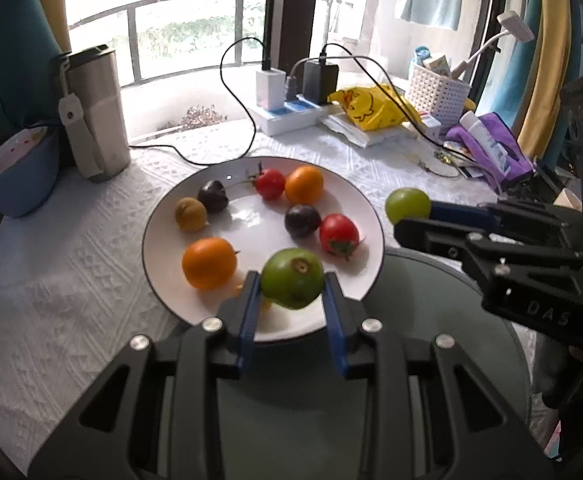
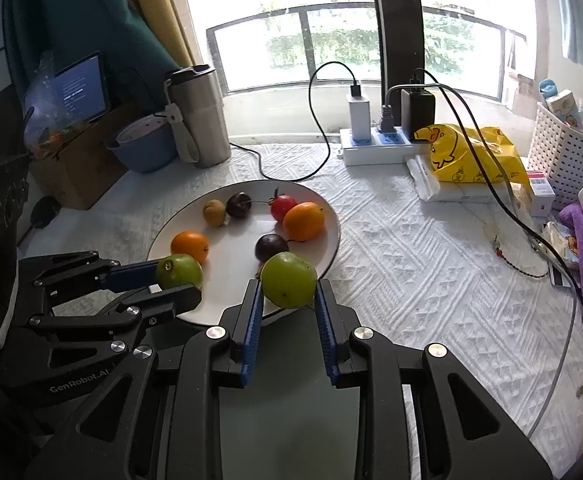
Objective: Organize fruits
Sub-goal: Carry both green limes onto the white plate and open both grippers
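A white plate (image 1: 171,216) (image 2: 331,240) holds two oranges (image 1: 209,263) (image 1: 304,185), two red tomatoes (image 1: 338,234) (image 1: 270,184), two dark plums (image 1: 302,220) (image 1: 212,196) and a brownish fruit (image 1: 190,213). My left gripper (image 1: 292,286) (image 2: 173,280) is shut on a green fruit (image 1: 292,278) (image 2: 179,271) above the plate's near rim. My right gripper (image 2: 288,292) (image 1: 405,214) is shut on another green fruit (image 2: 288,280) (image 1: 407,205), held by the plate's right edge. A dark green plate (image 1: 431,320) lies under both grippers.
A steel tumbler (image 1: 95,112) and a blue bowl (image 1: 15,176) stand at the back left. A power strip (image 2: 375,144) with chargers and cables, a yellow bag (image 2: 471,156), a white basket (image 2: 563,156) and a purple cloth (image 1: 491,144) crowd the back right.
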`<action>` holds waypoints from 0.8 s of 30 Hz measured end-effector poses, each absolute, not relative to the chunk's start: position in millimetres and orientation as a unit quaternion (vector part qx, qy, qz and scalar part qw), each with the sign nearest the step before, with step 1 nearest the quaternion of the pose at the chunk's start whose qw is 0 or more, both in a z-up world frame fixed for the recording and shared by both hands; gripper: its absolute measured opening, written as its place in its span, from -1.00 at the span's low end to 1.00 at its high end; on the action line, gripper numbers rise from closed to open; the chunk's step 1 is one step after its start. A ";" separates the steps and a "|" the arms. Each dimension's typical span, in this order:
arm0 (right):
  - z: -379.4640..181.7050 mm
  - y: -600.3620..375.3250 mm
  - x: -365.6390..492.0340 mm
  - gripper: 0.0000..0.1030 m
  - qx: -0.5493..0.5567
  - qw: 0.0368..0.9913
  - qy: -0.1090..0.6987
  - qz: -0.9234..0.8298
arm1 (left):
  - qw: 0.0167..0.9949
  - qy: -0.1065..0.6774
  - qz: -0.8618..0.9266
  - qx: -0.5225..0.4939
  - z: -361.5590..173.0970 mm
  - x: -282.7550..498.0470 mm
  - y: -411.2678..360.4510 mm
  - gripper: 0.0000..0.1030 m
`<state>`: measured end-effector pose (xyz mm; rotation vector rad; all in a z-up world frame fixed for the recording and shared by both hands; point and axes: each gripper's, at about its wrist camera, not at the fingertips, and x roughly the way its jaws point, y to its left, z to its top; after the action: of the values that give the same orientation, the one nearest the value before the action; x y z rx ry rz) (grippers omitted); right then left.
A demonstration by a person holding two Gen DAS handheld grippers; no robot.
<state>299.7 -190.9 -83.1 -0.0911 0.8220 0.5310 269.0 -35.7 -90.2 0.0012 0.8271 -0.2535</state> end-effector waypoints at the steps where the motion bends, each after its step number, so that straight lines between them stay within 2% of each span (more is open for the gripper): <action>1: -83.9 -191.4 301.6 -0.45 -0.044 0.881 0.396 0.255 | 0.908 0.402 -0.121 0.001 -92.0 271.3 -36.2 -0.38; 24: -102.7 -176.9 346.5 -0.44 -0.049 0.877 0.402 0.259 | 0.909 0.405 -0.099 0.008 -101.9 298.6 -31.1 -0.36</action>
<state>346.5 -176.9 -102.7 -0.1021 0.8393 0.5395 298.5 -31.1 -101.9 0.0157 0.8359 -0.2048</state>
